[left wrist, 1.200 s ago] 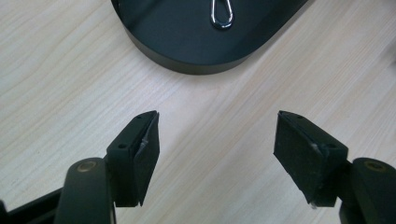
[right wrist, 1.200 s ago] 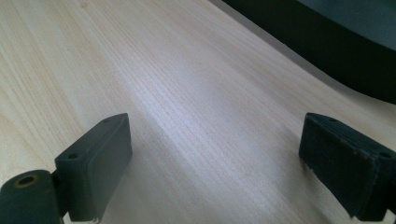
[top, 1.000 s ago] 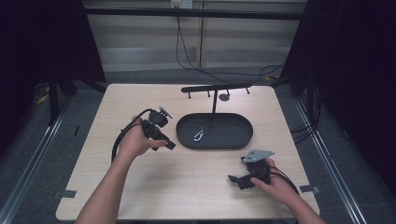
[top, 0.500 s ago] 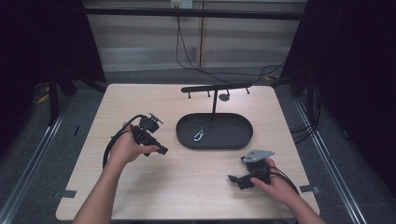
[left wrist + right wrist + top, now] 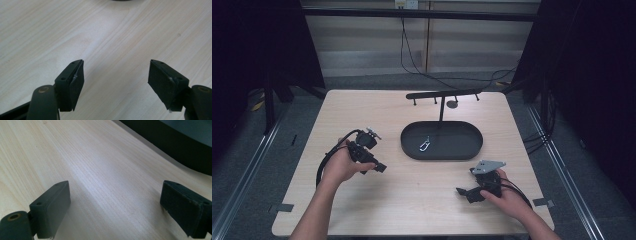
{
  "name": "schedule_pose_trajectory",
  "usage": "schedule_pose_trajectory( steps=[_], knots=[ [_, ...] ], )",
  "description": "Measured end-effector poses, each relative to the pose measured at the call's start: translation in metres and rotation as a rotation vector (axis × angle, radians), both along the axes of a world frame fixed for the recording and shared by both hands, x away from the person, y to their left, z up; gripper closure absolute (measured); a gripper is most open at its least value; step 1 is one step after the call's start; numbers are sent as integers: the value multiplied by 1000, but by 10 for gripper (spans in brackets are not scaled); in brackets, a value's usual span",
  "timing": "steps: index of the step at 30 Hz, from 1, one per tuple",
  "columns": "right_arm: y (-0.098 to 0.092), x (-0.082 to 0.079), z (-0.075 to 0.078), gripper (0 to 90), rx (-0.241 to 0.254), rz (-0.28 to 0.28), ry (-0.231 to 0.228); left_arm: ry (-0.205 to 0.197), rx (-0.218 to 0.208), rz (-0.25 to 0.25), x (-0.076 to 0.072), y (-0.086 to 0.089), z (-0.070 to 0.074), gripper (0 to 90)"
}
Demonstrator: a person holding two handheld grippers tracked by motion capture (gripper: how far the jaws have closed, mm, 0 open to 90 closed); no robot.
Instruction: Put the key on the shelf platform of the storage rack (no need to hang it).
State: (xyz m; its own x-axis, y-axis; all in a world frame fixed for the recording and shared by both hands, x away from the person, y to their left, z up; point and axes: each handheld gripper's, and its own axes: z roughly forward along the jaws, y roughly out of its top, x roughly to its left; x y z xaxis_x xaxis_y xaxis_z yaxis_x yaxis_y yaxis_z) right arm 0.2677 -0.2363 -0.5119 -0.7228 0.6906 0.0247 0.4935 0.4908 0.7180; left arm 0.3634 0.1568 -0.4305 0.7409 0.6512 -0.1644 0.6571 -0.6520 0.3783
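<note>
A black oval tray (image 5: 462,150) with a low rim sits on the pale wood-grain table (image 5: 412,200), slightly toward two o'clock from the table's middle. Inside it, toward its nine o'clock end, lies a small silvery metal clip (image 5: 425,144); nothing else lies in the tray. Behind the tray at twelve o'clock stands a thin black rack (image 5: 443,95), a post with a crossbar and short pegs.

The high view shows the left gripper (image 5: 379,167) held at nine o'clock from the tray, well apart from the clip, and the right gripper (image 5: 464,192) near the table's five o'clock corner, carrying a grey three-cornered plate.

The left gripper view looks close on bare, streaked wood between its own jaws, which stand released and wide with nothing between them; the tray's edge barely peeks in at twelve o'clock. The right gripper view shows its jaws also released and empty over the wood, with the tray's smooth dark wall (image 5: 175,145) at two o'clock.
</note>
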Motion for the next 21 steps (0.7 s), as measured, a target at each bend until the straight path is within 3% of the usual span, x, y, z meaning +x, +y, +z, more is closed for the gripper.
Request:
schedule_pose_trajectory(
  steps=[21],
  knots=[
    [0,0,0,90,0,0,0,3,-5,19,-14,23,-16,285]
  ],
)
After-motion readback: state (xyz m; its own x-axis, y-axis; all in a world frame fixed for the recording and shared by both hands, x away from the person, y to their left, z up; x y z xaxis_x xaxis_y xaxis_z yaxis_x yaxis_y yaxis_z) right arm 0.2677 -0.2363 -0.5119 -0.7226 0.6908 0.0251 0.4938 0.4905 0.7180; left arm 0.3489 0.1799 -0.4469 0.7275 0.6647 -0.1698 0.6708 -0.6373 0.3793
